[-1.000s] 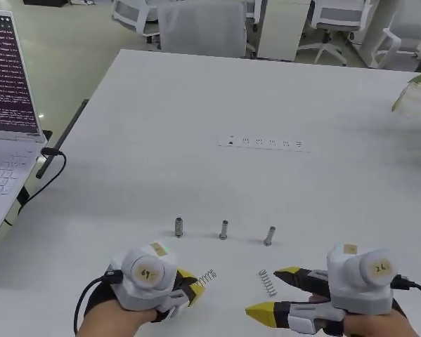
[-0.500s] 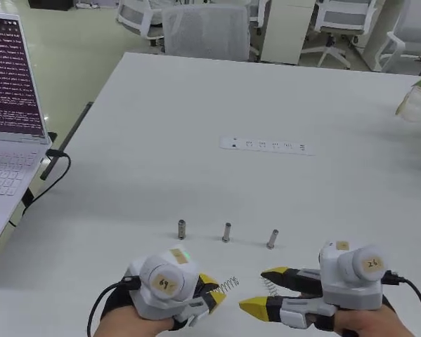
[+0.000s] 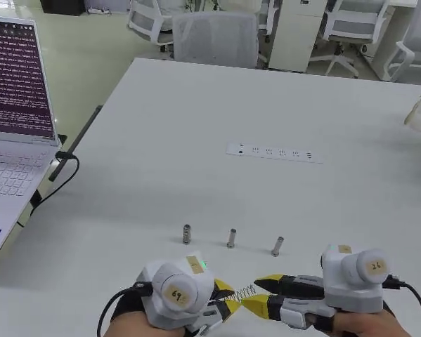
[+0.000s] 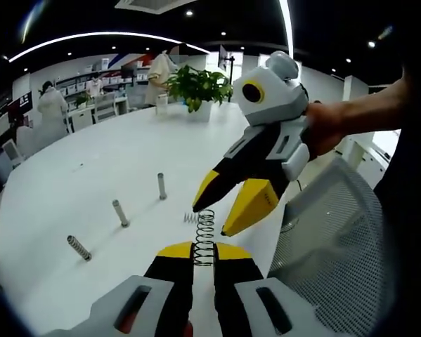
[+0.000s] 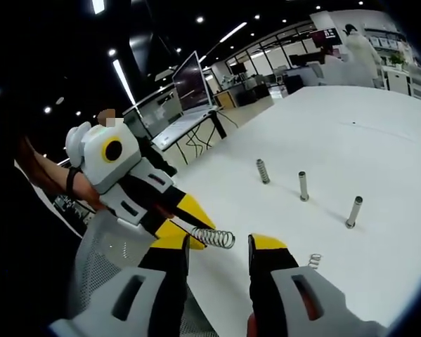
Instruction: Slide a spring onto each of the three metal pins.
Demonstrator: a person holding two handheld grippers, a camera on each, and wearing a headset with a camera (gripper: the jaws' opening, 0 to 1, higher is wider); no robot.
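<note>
**Spring mid-handover, by the look of it**

L gripper (image 4: 204, 251) was clamped on one end of a spring (image 4: 205, 232). The free end poked between R gripper's (image 5: 217, 244) parted jaws, prob. for a regrip before threading. Far-left pin (image 3: 187, 234) already wore a spring; mid pin (image 3: 232, 238) & right pin (image 3: 277, 246) were bare. Spare spring (image 5: 314, 260) lay on table (image 3: 196, 140) nearby.

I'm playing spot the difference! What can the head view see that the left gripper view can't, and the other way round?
Head view: the laptop and the power strip.
Left gripper view: a loose spring lying on the table.
Both: the three metal pins, the left gripper shut on the held spring, and the right gripper, open, right beside it.
</note>
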